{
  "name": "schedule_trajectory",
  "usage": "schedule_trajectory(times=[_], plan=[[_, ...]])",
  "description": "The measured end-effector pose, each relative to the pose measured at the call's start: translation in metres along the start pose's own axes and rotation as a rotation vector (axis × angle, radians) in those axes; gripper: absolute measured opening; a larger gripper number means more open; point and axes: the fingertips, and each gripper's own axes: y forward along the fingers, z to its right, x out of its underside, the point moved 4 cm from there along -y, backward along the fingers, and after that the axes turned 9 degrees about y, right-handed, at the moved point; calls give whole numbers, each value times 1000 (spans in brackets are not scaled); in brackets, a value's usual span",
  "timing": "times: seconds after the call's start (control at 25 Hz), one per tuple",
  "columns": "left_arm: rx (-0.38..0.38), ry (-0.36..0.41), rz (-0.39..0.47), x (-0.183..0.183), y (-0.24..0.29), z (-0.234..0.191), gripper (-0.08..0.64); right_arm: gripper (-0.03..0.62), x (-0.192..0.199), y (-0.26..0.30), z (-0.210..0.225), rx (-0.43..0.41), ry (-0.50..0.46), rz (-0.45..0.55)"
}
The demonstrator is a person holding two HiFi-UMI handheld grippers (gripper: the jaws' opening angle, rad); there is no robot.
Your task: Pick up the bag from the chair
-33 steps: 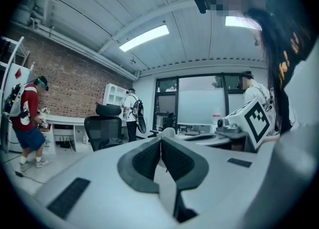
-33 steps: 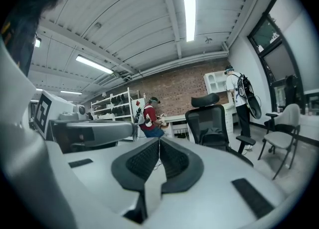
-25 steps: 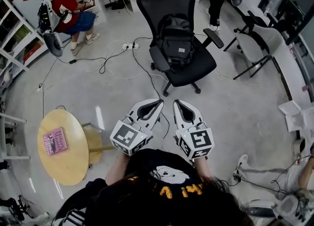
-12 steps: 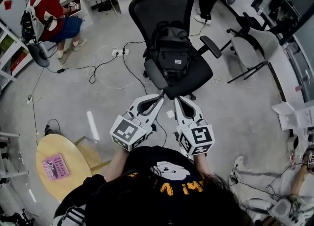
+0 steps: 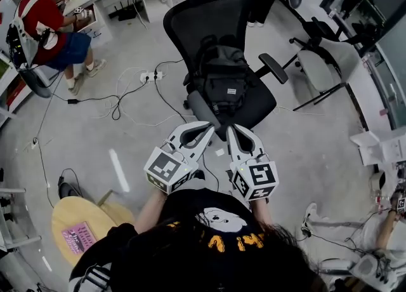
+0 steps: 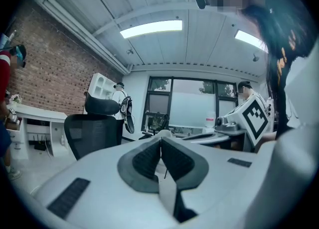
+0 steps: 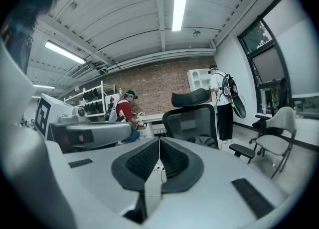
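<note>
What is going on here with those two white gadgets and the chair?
A person holds a claw in each hand and is facing a black office chair with a black bag sitting on its seat. The left claw and right claw are both shut and empty, side by side and pointing towards the chair. Neither touches the bag, so it has not been picked up yet.
</note>
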Motion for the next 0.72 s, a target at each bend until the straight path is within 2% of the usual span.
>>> schedule_trajectory(times=[0.44, 0.72], plan=[[47, -18, -16, 7, 20, -17, 9, 6, -1, 18, 19, 61, 15, -24], [17, -21, -8, 8, 42, -43, 9, 6, -12, 47, 40, 47, 3, -33]])
